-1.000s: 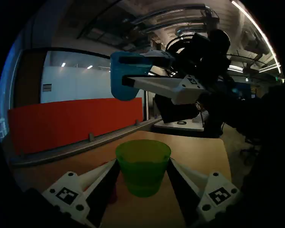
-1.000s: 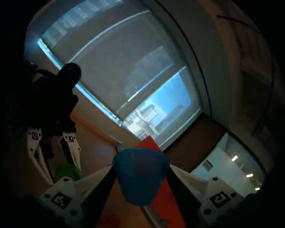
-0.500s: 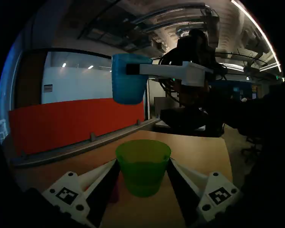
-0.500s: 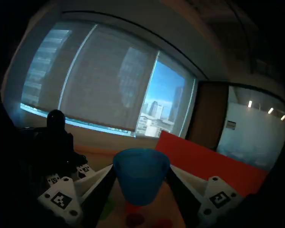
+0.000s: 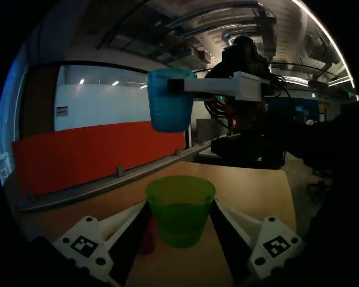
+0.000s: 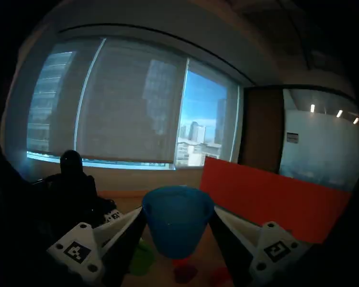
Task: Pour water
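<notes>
**Item 1 – green cup** (image 5: 180,210): upright at 6 o'clock in the left gripper view, low over the wooden tabletop (image 5: 249,184) (whether it rests on it cannot be told). The jaws of the left gripper (image 5: 179,206) are closed against its two sides.

**Item 2 – blue cup** (image 5: 170,99): upright, raised at 12 o'clock above the green cup and well apart from it. The jaws of the right gripper (image 6: 177,214) press on both its sides.

**Backdrop:** red partition (image 5: 84,153) at 9 o'clock, and a shaded window (image 6: 127,119).
</notes>
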